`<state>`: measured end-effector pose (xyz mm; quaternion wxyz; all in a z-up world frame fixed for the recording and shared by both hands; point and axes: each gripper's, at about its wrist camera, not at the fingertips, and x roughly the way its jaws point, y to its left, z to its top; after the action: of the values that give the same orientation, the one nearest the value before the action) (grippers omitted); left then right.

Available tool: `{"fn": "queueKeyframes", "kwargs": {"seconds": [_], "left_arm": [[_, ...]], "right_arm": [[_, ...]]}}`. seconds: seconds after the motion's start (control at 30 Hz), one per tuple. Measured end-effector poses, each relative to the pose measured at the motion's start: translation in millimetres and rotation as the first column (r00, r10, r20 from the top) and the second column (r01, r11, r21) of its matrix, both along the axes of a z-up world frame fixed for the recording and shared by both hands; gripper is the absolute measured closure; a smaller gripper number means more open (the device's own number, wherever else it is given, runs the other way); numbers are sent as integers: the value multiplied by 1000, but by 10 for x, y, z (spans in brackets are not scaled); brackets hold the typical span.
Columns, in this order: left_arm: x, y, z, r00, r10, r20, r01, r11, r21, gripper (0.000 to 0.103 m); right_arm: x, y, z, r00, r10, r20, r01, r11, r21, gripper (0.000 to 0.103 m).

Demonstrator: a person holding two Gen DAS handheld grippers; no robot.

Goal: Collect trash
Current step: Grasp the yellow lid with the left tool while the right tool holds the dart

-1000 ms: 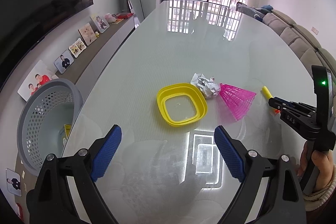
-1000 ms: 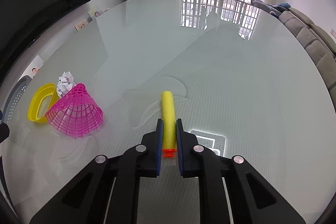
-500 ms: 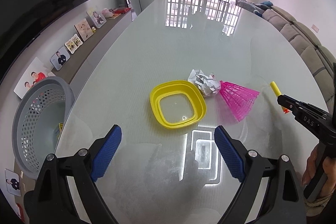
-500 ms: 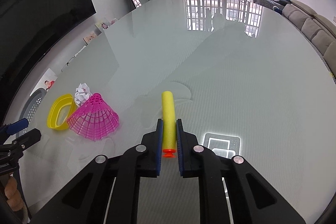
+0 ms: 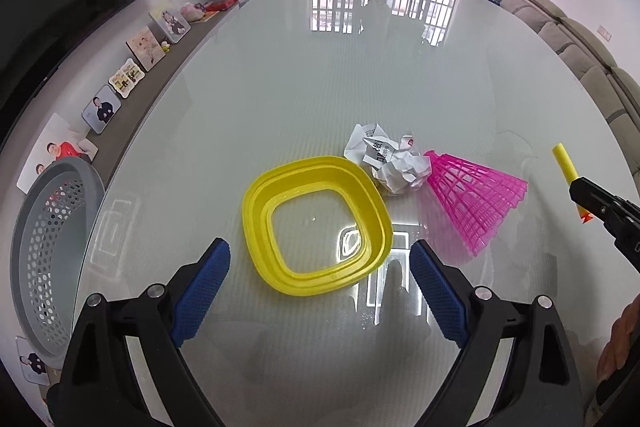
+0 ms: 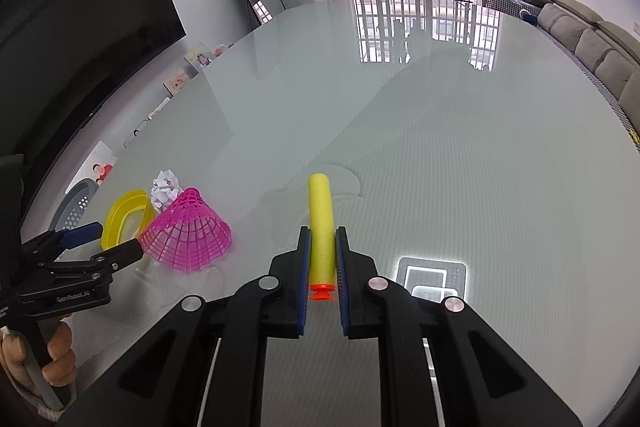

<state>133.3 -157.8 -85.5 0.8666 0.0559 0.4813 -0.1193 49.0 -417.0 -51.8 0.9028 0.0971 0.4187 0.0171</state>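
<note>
Gripping a yellow foam dart (image 6: 320, 217) between its blue pads, our right gripper (image 6: 322, 261) is clamped tight, the dart's orange suction tip sitting back between the fingers and its yellow shaft pointing forward past the fingertips, above the glossy pale table (image 6: 460, 147). From the left wrist view, we see the same dart (image 5: 564, 163) poking out of the right gripper (image 5: 582, 193) at the far right edge, lifted off the surface as far as we can tell. Our left gripper (image 5: 318, 281) is spread wide and holds nothing, its two blue pads (image 5: 200, 291) framing the near edge of a yellow collapsible bowl (image 5: 316, 223) that lies flat on the table just ahead of the fingertips. Touching the bowl's far right corner is a crumpled paper ball (image 5: 386, 161), and touching the paper, on its right, lies a pink plastic shuttlecock (image 5: 474, 197) on its side, its wide skirt toward the right gripper. Beyond the table's left edge stands a grey perforated basket (image 5: 44, 259), beside a low shelf with framed photos (image 5: 102, 109).
</note>
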Motion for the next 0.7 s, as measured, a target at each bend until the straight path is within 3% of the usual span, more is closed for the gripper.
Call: {"fn": "queueKeyframes", "kwargs": {"seconds": [0.27,0.53,0.7], "left_arm": [[58,-3,-44,1000,15,-8,-15,1000,-9,14],[58,31,-32,1000,20,-6,-20,1000,-18,32],[23,34,-27,1000,15,-4,-15,1000,-25,33]], "right_arm": [[7,55,-12,1000,9,-2,-9,1000,-3,91],[29,72,-32,1000,16,-9,-16,1000,-7,91],[37,79,-35,1000,20,-9,-20,1000,-8,91]]}}
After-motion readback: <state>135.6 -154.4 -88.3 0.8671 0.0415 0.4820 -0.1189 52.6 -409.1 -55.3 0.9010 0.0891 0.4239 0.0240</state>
